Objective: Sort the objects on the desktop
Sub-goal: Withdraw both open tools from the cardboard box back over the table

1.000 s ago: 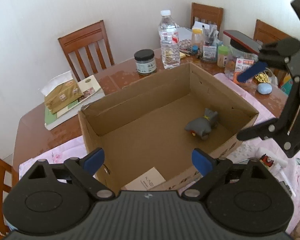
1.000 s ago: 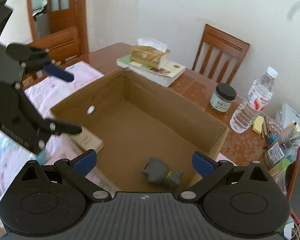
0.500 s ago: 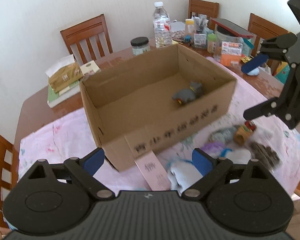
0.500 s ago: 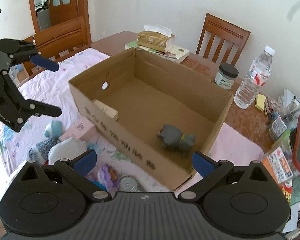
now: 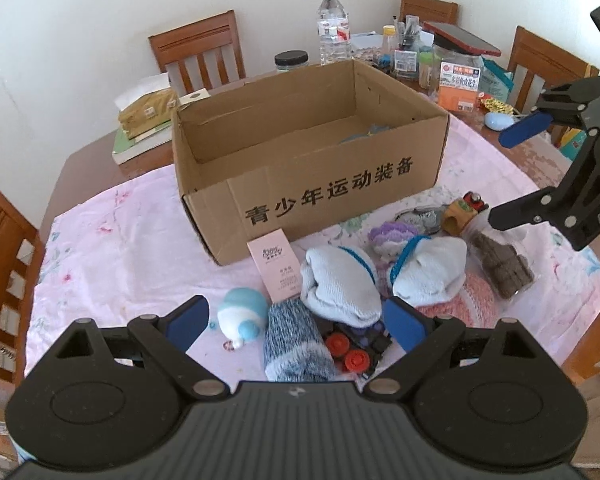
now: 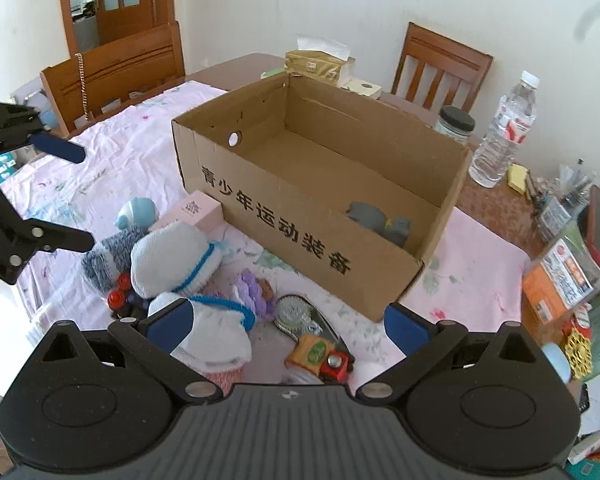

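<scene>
An open cardboard box (image 5: 320,184) (image 6: 292,224) stands on the pink cloth, with a grey soft toy (image 6: 380,220) inside. In front of it lies a pile: a pink carton (image 5: 276,268), two rolled white socks (image 5: 340,284) (image 5: 428,272), a blue-grey sock (image 5: 296,344), a pale blue egg-shaped toy (image 5: 242,316), a purple knitted piece (image 5: 392,236) and a toy car with red wheels (image 5: 352,348). My left gripper (image 5: 296,320) hangs open above the pile's near side. My right gripper (image 6: 287,322) is open over the pile's right part, holding nothing.
A wooden toy train (image 5: 464,212), a bag of brown pieces (image 5: 500,264) and a hairbrush (image 6: 300,316) lie at the right of the pile. Behind the box stand a water bottle (image 5: 334,24), a dark-lidded jar (image 6: 456,124), a tissue pack (image 5: 148,108) and chairs. Clutter fills the table's right end.
Both grippers have drawn back from above the box toward the table's near side and sunk a little. The pile in front of the box has come into view. Both stay open.
</scene>
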`<state>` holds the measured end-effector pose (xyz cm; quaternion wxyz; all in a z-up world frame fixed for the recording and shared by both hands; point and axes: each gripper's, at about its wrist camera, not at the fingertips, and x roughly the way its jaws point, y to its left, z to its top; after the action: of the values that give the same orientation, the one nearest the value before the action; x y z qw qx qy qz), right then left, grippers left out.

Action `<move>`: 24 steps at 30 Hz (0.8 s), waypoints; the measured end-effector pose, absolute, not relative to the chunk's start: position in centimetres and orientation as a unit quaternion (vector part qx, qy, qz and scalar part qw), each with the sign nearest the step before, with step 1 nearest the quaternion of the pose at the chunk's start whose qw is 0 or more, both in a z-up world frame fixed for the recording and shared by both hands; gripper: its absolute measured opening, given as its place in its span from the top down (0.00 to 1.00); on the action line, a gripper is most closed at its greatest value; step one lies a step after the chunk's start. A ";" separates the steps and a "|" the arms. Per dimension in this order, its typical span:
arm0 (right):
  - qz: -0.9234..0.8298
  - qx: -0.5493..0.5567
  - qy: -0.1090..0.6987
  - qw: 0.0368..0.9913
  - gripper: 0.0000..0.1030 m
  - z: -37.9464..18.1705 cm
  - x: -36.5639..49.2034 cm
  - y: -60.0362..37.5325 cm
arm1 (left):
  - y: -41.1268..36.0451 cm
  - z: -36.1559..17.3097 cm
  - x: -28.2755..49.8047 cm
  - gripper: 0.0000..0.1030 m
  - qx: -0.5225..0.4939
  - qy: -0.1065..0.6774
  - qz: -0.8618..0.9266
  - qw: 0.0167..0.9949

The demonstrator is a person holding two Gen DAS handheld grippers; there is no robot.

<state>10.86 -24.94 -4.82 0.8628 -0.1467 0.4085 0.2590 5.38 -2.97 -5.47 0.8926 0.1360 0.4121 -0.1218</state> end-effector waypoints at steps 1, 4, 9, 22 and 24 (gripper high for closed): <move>0.259 -0.139 0.414 0.862 0.00 -4.9 10.6 -25.1 | -3.0 -5.6 5.2 0.08 0.134 0.413 -0.119 0.893; 0.256 -0.127 0.424 0.859 0.00 -5.3 10.0 -25.3 | -3.1 -6.0 4.8 0.08 0.118 0.424 -0.105 0.892; 0.246 -0.113 0.429 0.862 0.00 -5.8 8.9 -25.5 | -3.1 -7.2 3.8 0.08 0.091 0.443 -0.088 0.888; 0.244 -0.098 0.470 0.843 0.00 -8.4 7.5 -24.9 | -3.4 -11.6 2.4 0.09 0.060 0.500 -0.050 0.862; 0.244 -0.102 0.471 0.841 0.00 -8.5 7.4 -24.7 | -3.6 -11.9 2.2 0.09 0.059 0.502 -0.047 0.861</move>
<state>7.42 -24.68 -8.52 0.8415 -0.1021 0.4709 0.2444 2.23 -3.58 -11.93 0.8614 0.0590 0.5023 -0.0472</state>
